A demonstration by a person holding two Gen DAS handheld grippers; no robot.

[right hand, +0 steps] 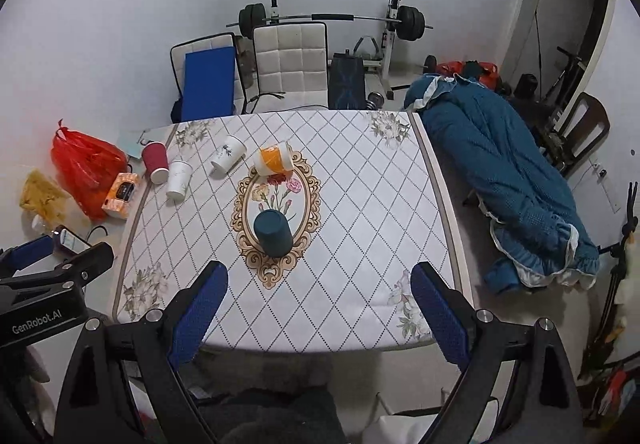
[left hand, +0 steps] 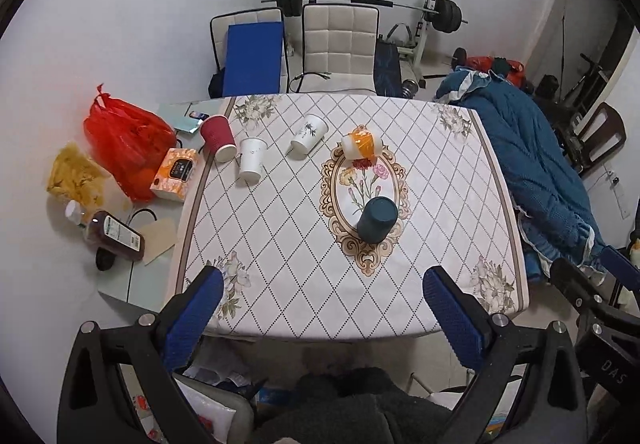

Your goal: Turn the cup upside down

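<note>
Several cups stand on the patterned tablecloth (left hand: 288, 268). A dark teal cup (left hand: 377, 220) stands upside down on the oval flower motif; it also shows in the right wrist view (right hand: 273, 232). Farther back an orange-and-white cup (left hand: 362, 146) (right hand: 275, 160), a white printed cup (left hand: 309, 135) (right hand: 228, 157), a plain white cup (left hand: 252, 158) (right hand: 179, 179) and a dark red cup (left hand: 218, 138) (right hand: 155, 162) all stand base up. My left gripper (left hand: 324, 316) and right gripper (right hand: 320, 310) are open and empty, above the table's near edge.
Left of the table lie a red plastic bag (left hand: 122, 142), an orange tissue box (left hand: 175, 174), a yellow bag (left hand: 74, 176) and a brown bottle (left hand: 116, 236). A blue quilt (left hand: 532, 164) lies on the right. Chairs (left hand: 340, 48) and a barbell rack (left hand: 372, 2) stand behind.
</note>
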